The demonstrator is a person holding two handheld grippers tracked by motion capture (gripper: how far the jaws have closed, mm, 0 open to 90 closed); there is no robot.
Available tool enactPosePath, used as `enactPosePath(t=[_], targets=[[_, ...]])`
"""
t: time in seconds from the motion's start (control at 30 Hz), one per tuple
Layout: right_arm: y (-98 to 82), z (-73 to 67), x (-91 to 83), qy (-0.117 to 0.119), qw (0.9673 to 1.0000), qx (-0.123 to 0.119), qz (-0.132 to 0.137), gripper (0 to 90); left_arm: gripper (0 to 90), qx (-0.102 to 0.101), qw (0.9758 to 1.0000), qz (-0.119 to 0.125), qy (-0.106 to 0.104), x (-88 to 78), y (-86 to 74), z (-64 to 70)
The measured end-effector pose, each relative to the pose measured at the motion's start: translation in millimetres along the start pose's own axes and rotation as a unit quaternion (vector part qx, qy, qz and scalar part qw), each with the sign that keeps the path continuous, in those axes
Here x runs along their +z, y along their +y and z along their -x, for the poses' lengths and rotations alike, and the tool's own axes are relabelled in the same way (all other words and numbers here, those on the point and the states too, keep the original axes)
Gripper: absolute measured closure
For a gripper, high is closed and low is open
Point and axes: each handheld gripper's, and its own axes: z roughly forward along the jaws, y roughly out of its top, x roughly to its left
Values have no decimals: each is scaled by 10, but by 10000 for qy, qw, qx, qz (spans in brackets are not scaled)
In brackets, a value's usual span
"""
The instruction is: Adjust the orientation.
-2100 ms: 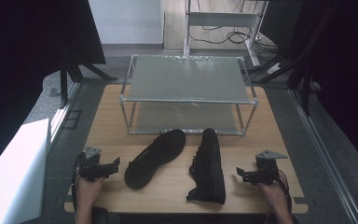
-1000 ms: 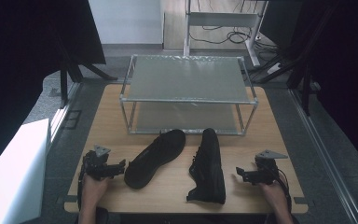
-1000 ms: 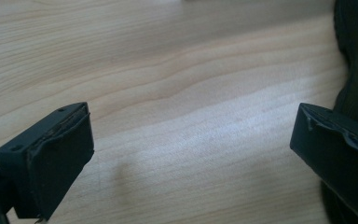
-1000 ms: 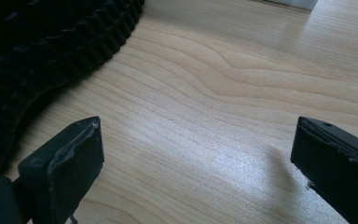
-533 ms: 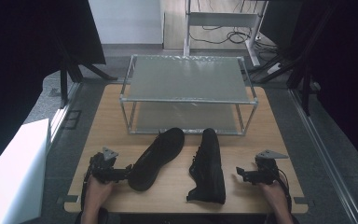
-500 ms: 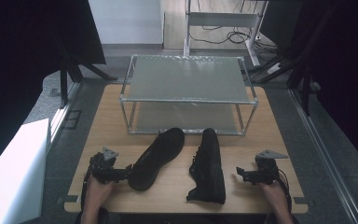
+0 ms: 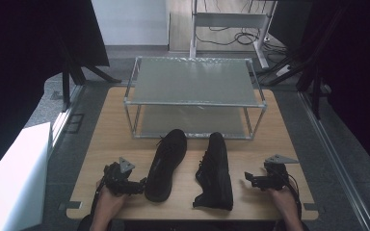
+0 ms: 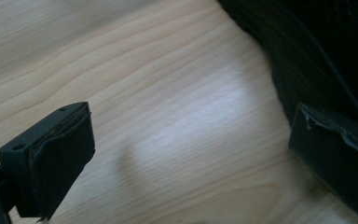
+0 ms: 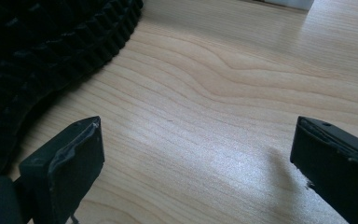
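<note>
Two black shoes lie on the wooden table [image 7: 106,144]. The left shoe [image 7: 165,163] rests on its side with the sole facing left; the right shoe [image 7: 215,171] stands upright. My left gripper [image 7: 142,185] is open at the left shoe's heel, its tips almost at the sole. In the left gripper view the shoe [image 8: 326,56] fills the upper right, behind the right pad [image 8: 335,149]. My right gripper [image 7: 246,179] is open, just right of the right shoe. The right gripper view has that shoe's ridged sole [image 9: 42,46] at upper left.
A two-level metal rack with frosted shelves [image 7: 192,82] stands at the back of the table, close behind the shoes' toes. A white panel [image 7: 9,178] leans off the table's left side. Bare wood lies to the right of the right gripper.
My left gripper has slid rightward along the table front until its tips reach the left shoe's heel. The right gripper and both shoes have stayed put.
</note>
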Motion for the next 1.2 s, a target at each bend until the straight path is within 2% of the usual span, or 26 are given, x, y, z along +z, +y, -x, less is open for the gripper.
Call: enactPosePath(t=[0.27,0.53,0.7,0.8,1.0,1.1,1.17,1.2], targets=[[-1,1,2,14,10000,15,-7,26,0,228,9997,-16,-98,37,43,139],[-3,3,7,14,10000,21,-9,26,0,392,9987,34,-311,90,111,314],[-1,3,4,23,10000,16,-6,26,0,436,9984,56,-341,102,122,346],[0,4,-3,15,10000,20,25,26,0,337,9986,97,-393,85,125,310],[11,7,-26,62,9999,39,115,26,0,87,9996,262,-64,32,90,159],[29,-13,-37,128,9998,11,140,23,0,-38,9994,346,-16,15,69,83],[47,-35,-45,178,9997,-5,153,18,0,-190,9990,408,-24,5,51,23],[58,-47,-49,192,9997,-36,157,17,0,-190,9990,408,-24,5,51,23]])
